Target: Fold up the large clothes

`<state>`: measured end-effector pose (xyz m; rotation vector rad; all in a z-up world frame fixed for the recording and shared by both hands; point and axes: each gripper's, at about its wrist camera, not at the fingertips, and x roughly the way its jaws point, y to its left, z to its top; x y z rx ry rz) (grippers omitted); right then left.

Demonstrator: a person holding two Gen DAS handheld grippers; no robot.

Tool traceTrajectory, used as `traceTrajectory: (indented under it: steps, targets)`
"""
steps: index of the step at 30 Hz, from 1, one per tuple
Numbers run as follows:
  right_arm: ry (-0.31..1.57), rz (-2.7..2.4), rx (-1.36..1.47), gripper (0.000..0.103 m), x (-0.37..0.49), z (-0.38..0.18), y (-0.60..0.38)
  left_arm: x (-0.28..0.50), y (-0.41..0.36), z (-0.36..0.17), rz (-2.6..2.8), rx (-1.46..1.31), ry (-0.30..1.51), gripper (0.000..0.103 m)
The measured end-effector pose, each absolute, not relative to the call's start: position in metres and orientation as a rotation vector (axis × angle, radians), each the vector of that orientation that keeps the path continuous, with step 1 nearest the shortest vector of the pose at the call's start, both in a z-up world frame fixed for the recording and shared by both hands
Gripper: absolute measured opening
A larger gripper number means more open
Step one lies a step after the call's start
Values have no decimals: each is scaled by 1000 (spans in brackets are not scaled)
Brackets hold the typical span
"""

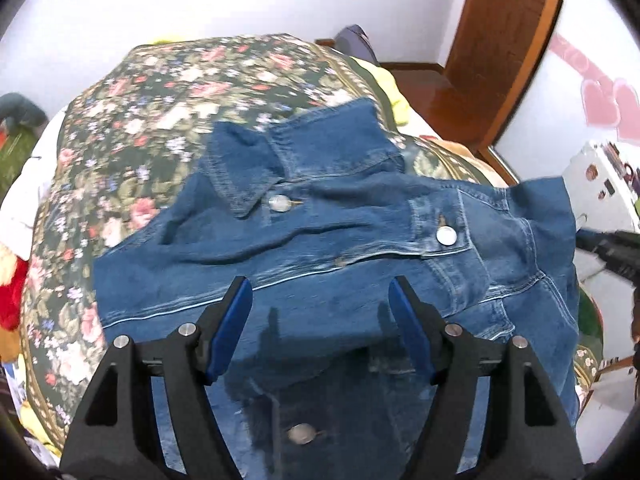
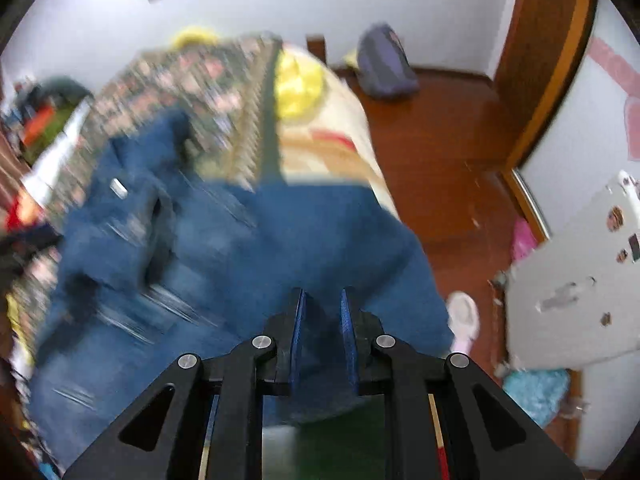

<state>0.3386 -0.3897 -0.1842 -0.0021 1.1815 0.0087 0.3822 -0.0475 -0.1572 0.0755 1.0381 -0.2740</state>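
Observation:
A blue denim jacket (image 1: 320, 232) lies spread on a floral bedspread (image 1: 168, 92), collar at the far side, one sleeve folded across the chest. My left gripper (image 1: 320, 292) is open and empty, hovering over the jacket's lower front. In the right wrist view the image is motion-blurred. My right gripper (image 2: 322, 300) has its jaws close together with denim (image 2: 280, 240) between them, holding the jacket's right edge lifted. The right gripper also shows in the left wrist view (image 1: 608, 248) at the jacket's raised right edge.
The bed's right edge drops to a wooden floor (image 2: 440, 152). A purple backpack (image 2: 384, 64) sits by the wall. A wooden door frame (image 1: 500, 40) and a white cabinet (image 2: 576, 272) stand at right. Clutter (image 2: 44, 120) lies left of the bed.

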Motion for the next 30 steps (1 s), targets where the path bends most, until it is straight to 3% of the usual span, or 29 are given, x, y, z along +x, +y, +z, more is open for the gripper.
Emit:
traceTrajectory:
  steps: [3, 10, 11, 13, 15, 25, 30]
  targets:
    - [1296, -1, -21, 14, 337, -224, -404, 390, -67, -170, -302, 90, 1077, 70]
    - [1277, 47, -46, 18, 323, -225, -423, 400, -103, -203, -307, 151, 1145, 70]
    - [1277, 33, -61, 22, 323, -225, -425, 400, -107, -204, -298, 164, 1142, 70]
    - [1258, -36, -127, 66, 322, -223, -427, 400, -115, -207, -281, 200, 1131, 70]
    - [1228, -44, -122, 76, 315, -220, -438, 399, -119, -206, -273, 225, 1113, 70]
    - [1294, -10, 550, 76, 313, -240, -524, 395, -149, -171, -424, 178, 1026, 70]
    - [1319, 0, 683, 75, 326, -274, -517, 395, -157, -177, -429, 160, 1045, 70]
